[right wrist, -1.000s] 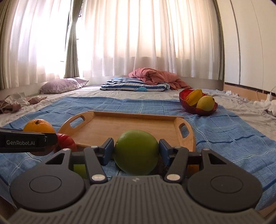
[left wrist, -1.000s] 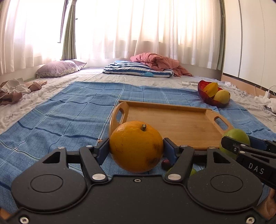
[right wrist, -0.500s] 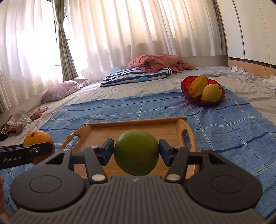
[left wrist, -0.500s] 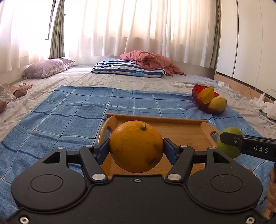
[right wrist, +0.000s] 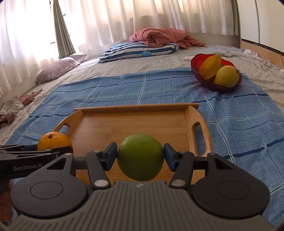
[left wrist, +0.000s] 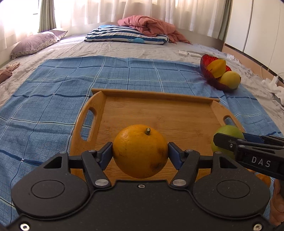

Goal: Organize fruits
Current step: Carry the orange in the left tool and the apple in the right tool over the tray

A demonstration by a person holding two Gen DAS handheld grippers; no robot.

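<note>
Sunlight comes through white curtains [left wrist: 110, 10] at the back of a bedroom, and a big bed [left wrist: 124, 49] fills the room.

The left hand-held gripper [left wrist: 140, 151] pinches an orange [left wrist: 140, 151] between its two blue pads [left wrist: 106, 154]. The pads press on both sides of the orange. The orange's little stem points up. It hangs over the near part of a wooden tray [left wrist: 159, 113] and does not rest on it.

The right hand-held gripper [right wrist: 140, 156] pinches a green fruit [right wrist: 140, 156], round like an apple, between its own blue pads [right wrist: 111, 156]. This fruit also hangs over the near part of the same tray, more to the right side. In the left wrist view the green fruit peeks out behind the right tool's black arm. In the right wrist view the orange peeks out at the left edge of the tray. The two fruits are near each other but apart.

The tray has a cut-out handle [right wrist: 196, 131] at each end and nothing lies on its floor. It sits on a blue checked cloth [left wrist: 53, 88] spread over the bed.

Farther back on the right, at the edge of the cloth, stands a red bowl [right wrist: 197, 71]. A yellow mango [right wrist: 226, 76] and an orange-yellow star fruit [right wrist: 209, 67] lie in it, touching.

Beyond them lie a striped pillow [left wrist: 124, 34], a pink blanket [left wrist: 150, 24] heaped on it, and a purple pillow [left wrist: 35, 42] to the left. Some clothes [right wrist: 10, 108] lie at the far left edge.
</note>
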